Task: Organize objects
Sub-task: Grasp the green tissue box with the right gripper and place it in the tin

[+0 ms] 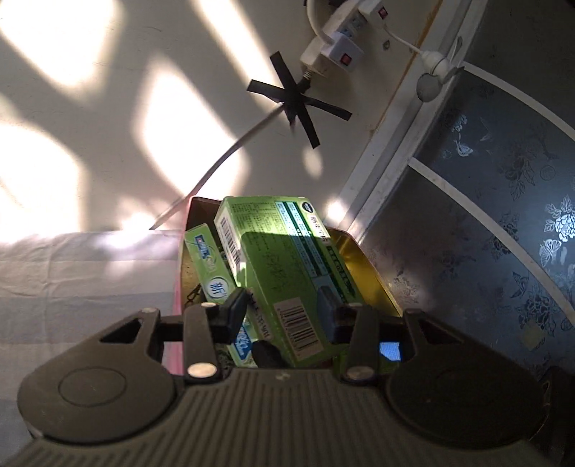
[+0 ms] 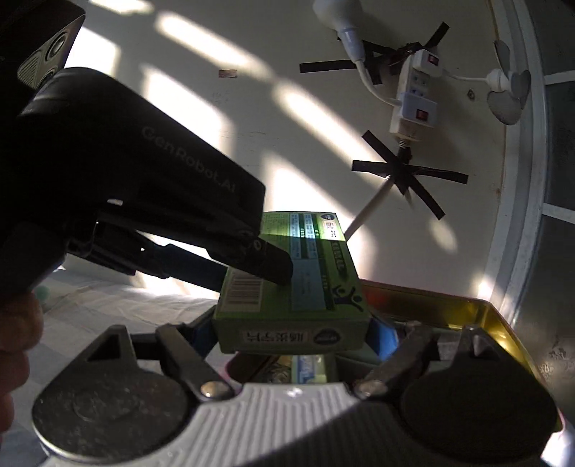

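A green carton with barcodes is held over an open tin that is gold inside. My left gripper is shut on the carton, with one finger on its printed face and the other under it. In the right wrist view the same carton sits between the blue pads of my right gripper, which is shut across the carton's width. My left gripper reaches in from the left and clamps the carton's far part. A green and blue toothpaste box lies in the tin below.
The tin's gold rim is at right. A pale checked cloth lies left of it. On the wall behind are a white power strip, black tape crosses and a white cable. A dark floral panel in a white frame stands at right. A hand shows at the left edge.
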`<state>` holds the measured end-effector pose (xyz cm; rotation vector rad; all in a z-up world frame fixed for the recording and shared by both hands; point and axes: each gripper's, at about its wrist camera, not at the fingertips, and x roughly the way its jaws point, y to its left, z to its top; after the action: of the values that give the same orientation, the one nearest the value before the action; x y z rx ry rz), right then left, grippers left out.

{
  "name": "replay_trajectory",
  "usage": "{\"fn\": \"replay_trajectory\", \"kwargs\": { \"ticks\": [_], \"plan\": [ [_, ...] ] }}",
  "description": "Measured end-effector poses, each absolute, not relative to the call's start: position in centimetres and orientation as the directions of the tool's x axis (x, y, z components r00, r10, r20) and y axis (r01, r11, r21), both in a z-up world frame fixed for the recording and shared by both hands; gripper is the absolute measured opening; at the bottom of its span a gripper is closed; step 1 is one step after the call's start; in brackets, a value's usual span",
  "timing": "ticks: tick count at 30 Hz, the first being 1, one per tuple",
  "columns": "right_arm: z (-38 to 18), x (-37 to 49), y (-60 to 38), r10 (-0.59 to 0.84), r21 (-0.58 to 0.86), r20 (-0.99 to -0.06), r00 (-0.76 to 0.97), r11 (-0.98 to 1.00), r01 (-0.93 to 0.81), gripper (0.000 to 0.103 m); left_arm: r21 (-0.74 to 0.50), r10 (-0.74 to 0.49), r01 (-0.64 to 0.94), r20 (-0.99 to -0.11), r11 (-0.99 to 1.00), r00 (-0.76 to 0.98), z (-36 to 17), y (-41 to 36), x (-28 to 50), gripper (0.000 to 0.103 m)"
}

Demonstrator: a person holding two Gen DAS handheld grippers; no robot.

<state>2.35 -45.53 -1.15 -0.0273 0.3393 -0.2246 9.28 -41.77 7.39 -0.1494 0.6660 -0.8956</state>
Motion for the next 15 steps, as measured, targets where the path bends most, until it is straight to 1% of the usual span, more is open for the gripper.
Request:
{"fn": "replay_trajectory", "kwargs": {
  "ticks": [6, 10, 11, 13, 15],
  "plan": [
    [-2.6, 2.6, -53.6, -0.285, 0.032, -0.411, 0.866, 0.945, 0.326, 0.082, -0.296, -0.74, 0.729, -0.532, 0.617, 0.41, 6.0, -50.5, 8.7, 0.045],
    [-3.8, 3.8, -55.9, -0.322, 0.044, -0.451, 0.832, 0.924, 0.381, 0.084, -0.234, -0.703, 0.736, -0.569, 0.635, 0.427, 4.9, -53.5, 8.7, 0.046],
    [-4.0, 4.2, -56.4, -0.329, 0.053, -0.458, 0.826, 0.917, 0.395, 0.084, -0.21, -0.689, 0.734, -0.574, 0.646, 0.442, 4.8, -53.9, 8.6, 0.049],
    [-4.4, 4.1, -57.0, -0.342, 0.078, -0.45, 0.825, 0.905, 0.418, 0.088, -0.17, -0.657, 0.723, -0.59, 0.67, 0.469, 4.8, -54.3, 8.6, 0.053],
    [-4.5, 3.5, -57.2, -0.334, 0.113, -0.424, 0.842, 0.903, 0.415, 0.097, -0.154, -0.646, 0.715, -0.587, 0.682, 0.489, 4.8, -53.8, 8.4, 0.054]
  ]
}}
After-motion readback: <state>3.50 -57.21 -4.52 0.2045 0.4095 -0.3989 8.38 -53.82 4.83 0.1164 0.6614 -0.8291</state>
